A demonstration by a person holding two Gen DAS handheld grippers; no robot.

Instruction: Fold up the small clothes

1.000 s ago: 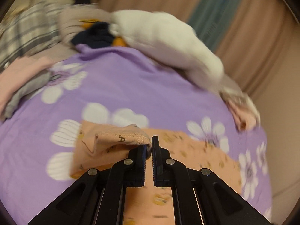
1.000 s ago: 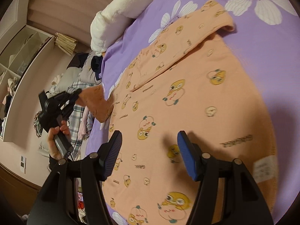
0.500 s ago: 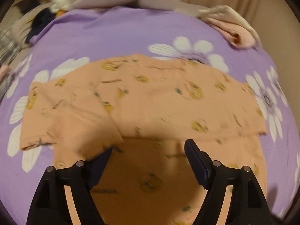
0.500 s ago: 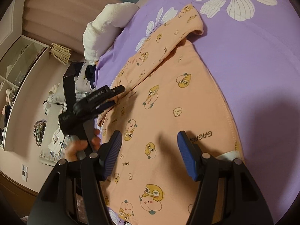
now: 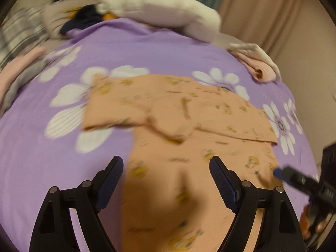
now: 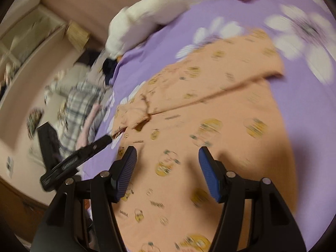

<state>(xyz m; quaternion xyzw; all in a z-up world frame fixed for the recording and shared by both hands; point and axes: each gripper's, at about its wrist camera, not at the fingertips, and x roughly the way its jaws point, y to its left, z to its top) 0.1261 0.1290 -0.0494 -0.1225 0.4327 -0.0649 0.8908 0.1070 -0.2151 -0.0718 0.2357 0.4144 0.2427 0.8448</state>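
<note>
Your peach cotton top with yellow cartoon faces (image 5: 189, 147) lies flat in the middle of the purple flowered bedspread (image 5: 147, 50), its sleeves folded across the far part so the body can be folded next. Your left gripper (image 5: 166, 180) has just been opening and hovers released above the near left edge, nothing between its jaws. Your right gripper (image 6: 167, 174) hangs released over the cloth too. A white fluffy blanket (image 5: 159, 4) sits at the bed's far edge.
</note>
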